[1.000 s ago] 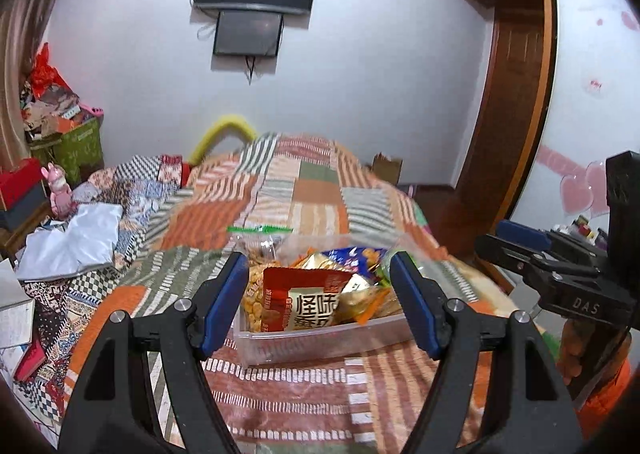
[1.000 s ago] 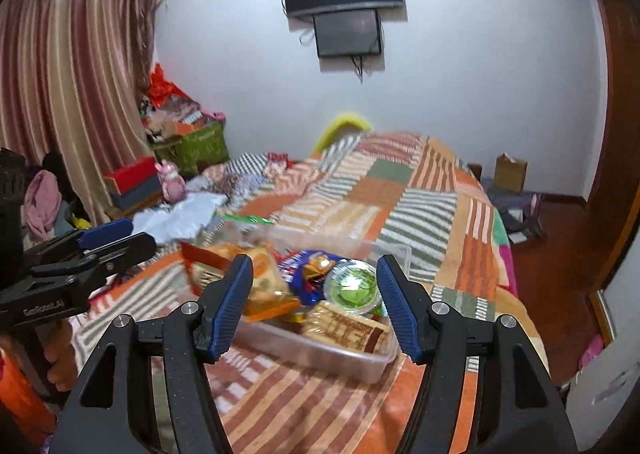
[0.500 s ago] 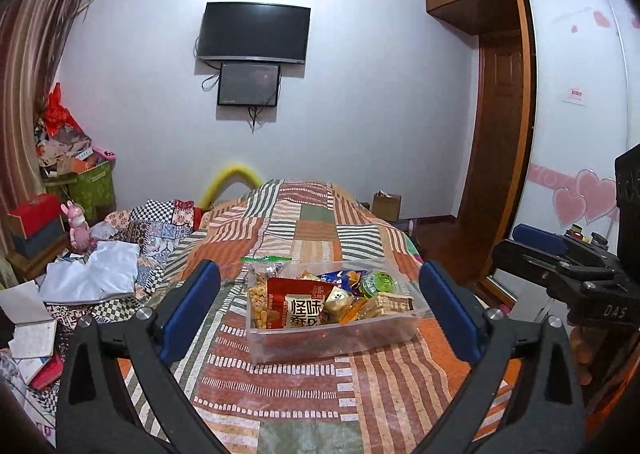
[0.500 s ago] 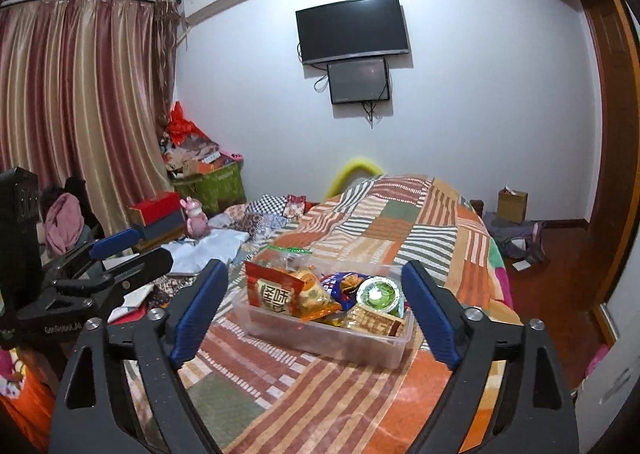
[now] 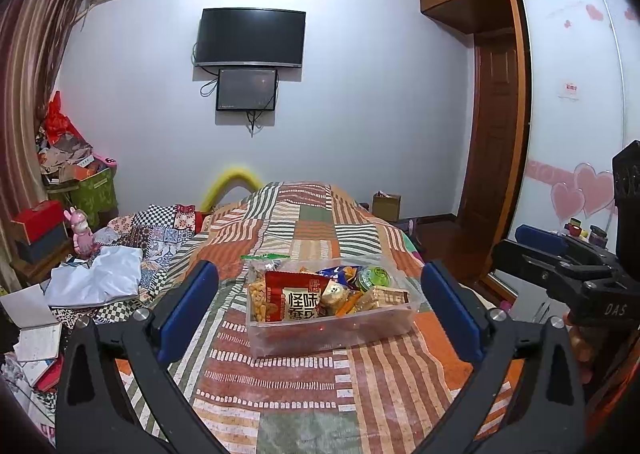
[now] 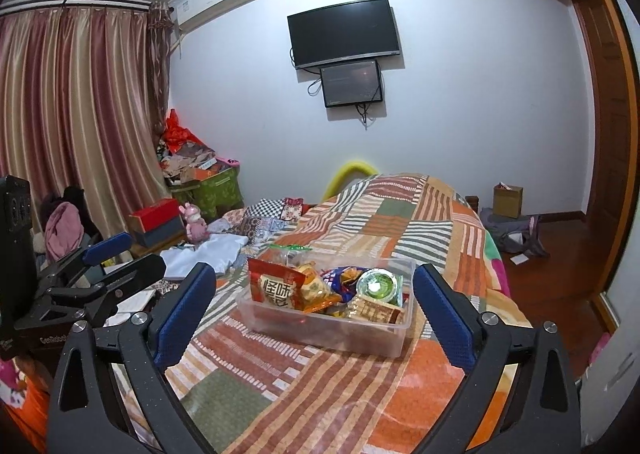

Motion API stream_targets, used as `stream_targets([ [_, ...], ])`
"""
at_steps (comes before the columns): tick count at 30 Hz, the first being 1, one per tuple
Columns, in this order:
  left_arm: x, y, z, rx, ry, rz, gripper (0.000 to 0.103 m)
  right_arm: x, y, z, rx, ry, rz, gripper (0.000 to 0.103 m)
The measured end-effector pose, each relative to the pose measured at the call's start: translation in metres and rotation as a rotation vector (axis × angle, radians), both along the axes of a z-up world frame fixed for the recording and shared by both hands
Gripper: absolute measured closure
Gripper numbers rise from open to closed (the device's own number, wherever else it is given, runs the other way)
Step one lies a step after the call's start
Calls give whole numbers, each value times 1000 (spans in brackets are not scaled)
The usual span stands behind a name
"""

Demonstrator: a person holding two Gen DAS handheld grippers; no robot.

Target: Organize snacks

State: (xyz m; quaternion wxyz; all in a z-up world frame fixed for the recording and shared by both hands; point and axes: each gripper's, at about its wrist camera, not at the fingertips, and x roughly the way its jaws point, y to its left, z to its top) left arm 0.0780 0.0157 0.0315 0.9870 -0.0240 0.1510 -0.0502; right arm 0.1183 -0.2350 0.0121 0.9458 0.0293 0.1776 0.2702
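Left gripper (image 5: 320,310) spread wide, nothing between the fingers (image 5: 188,310) — jaws just been opening, clear of the load. Right gripper (image 6: 314,312) likewise wide, jaws just been opening, empty. Clear plastic bin (image 5: 332,328) sitting on the patchwork bed (image 5: 304,382), ahead of both grippers and apart from them; no contact. Inside, left to right: bag of peanuts (image 5: 258,296) at the left wall, red snack packet (image 5: 298,300) upright beside it, small wrapped pieces in the middle, blue packet (image 5: 340,273) behind, green-lidded cup (image 5: 374,278) and cracker pack (image 5: 386,296) toward the right. Nothing loose on the quilt near the bin, so packing looks about finished — probably a retreat or a final check. If tidying further: approach from above, take one packet by its top edge, avoid pushing the bin across soft bedding. Red packet standing tall and likely to tip; worth pressing flat gently. Thin film bags crush easily — light pinch only. Keep the second gripper off to the side, out of the first one's path.
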Motion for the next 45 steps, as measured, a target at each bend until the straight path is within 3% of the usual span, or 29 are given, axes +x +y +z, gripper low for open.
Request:
stream_targets([
  [45, 1, -3, -4, -9, 12, -40, 0, -7, -3, -2, 2, -1, 3, 4],
])
